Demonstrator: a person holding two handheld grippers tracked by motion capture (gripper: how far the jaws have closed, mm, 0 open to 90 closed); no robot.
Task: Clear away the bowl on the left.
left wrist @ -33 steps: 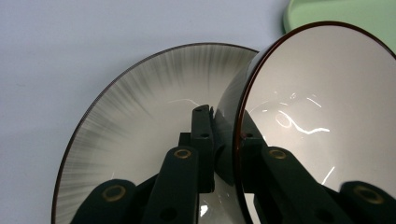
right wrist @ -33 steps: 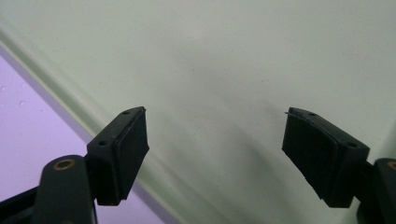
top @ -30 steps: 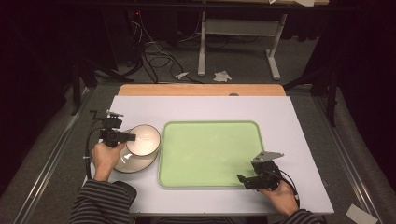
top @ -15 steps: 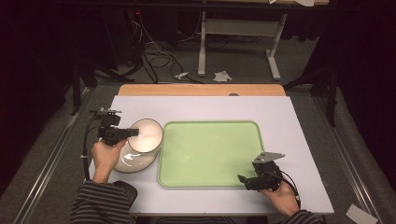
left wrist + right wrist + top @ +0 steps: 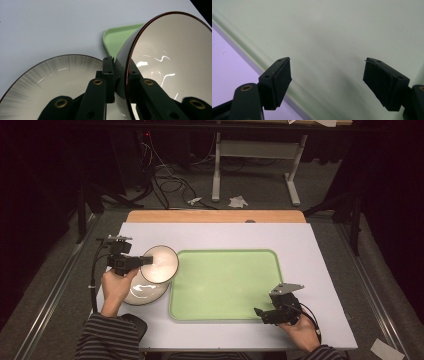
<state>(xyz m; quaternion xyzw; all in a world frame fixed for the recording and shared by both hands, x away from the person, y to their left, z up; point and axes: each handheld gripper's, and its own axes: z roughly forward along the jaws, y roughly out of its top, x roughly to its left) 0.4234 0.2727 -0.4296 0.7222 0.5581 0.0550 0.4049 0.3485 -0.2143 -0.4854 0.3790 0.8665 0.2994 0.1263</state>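
**Left gripper lifts a tilted bowl beside a green tray**

Left gripper (image 5: 145, 262), at about nine o'clock on the table, has its jaws closed on the rim of a white bowl (image 5: 160, 264), one jaw inside and one outside. The bowl is tipped on edge, its opening facing up and toward the camera, and it hangs just above a second bowl (image 5: 142, 292) resting on the table.

From largest to smallest: the pale lavender table (image 5: 310, 250) spans the scene. An empty green tray (image 5: 225, 282) lies at its centre, its long axis running from nine to three o'clock. The two bowls sit just beside the tray's nine o'clock edge. In the left gripper view, the resting bowl (image 5: 50, 77) shows grey radial streaks and a dark rim, and the held bowl (image 5: 170, 57) has a thin dark red rim.

The tray lies toward three o'clock from the held bowl, right beside it, so the left hand is by far the nearer one for setting the bowl there.

Right gripper (image 5: 265, 314) rests at the tray's five o'clock corner, jaws spread wide and holding nothing, poised over the tray's edge.

No brand, label or writing can be read anywhere.
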